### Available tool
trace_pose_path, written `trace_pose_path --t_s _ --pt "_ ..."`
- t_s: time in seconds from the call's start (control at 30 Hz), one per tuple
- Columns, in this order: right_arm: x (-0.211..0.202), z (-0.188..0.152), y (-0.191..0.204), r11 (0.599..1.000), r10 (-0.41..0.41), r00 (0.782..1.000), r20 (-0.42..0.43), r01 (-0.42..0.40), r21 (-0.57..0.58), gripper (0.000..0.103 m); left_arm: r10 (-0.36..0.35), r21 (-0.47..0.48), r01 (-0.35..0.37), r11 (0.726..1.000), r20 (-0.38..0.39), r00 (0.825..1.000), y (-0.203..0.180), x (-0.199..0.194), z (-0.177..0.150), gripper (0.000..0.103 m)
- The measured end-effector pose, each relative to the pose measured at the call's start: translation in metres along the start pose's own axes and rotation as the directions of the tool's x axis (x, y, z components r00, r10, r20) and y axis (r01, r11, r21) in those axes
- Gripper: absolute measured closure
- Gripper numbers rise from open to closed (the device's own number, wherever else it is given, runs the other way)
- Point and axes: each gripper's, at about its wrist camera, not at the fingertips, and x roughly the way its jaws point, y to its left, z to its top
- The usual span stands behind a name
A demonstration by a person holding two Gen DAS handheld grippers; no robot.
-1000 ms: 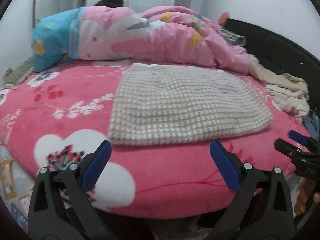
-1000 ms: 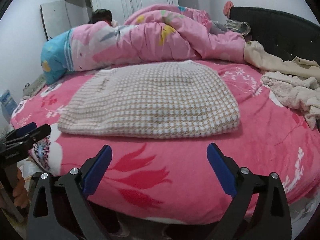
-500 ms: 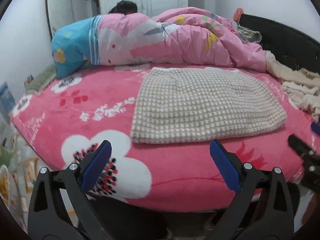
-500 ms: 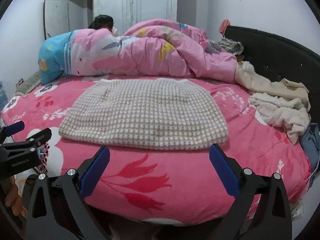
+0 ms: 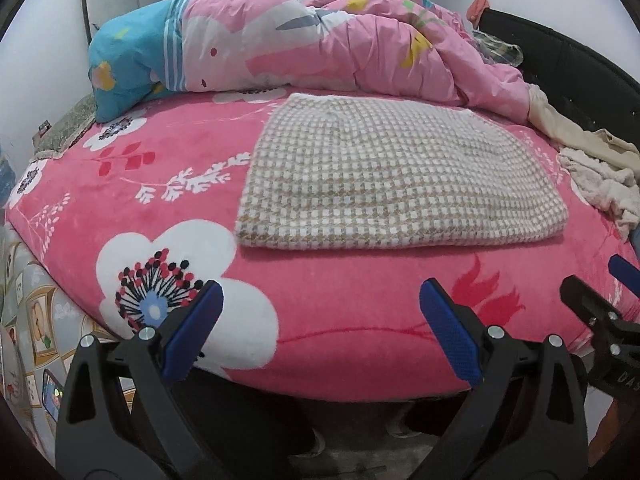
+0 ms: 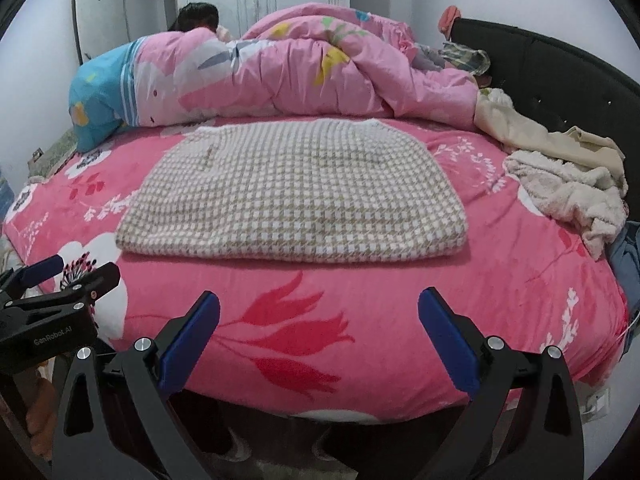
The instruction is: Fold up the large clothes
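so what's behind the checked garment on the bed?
Directly behind the checked garment lies a bunched pink quilt with a blue end. Dark hair shows above the quilt; whatever lies under the quilt is covered.

Left gripper point(image 5: 320, 312) level, jaws spread wide, nothing between the blue pads point(image 5: 192, 332). Right gripper point(image 6: 319, 320) same: wide apart, empty, pointing forward and level. Side by side, each visible at the edge of the other's view, left one point(image 6: 60, 276) at lower left of the right cam, right one point(image 5: 600, 292) at lower right of the left cam.
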Motion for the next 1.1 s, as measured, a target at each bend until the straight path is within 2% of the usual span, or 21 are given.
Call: trace_pose_path --t_s 0.53,1.1 --pt "0.012 -0.003 0.003 1.000 -0.001 1.000 -0.029 0.001 -0.011 0.006 0.001 -0.033 -0.003 0.999 -0.056 0.998 -0.002 0.010 -0.002 0.008" --pt "0.016 -0.002 0.001 1.000 -0.002 0.999 -0.034 0.002 -0.012 0.006 -0.008 -0.025 0.006 1.000 -0.074 0.997 -0.008 0.016 -0.002 0.008"
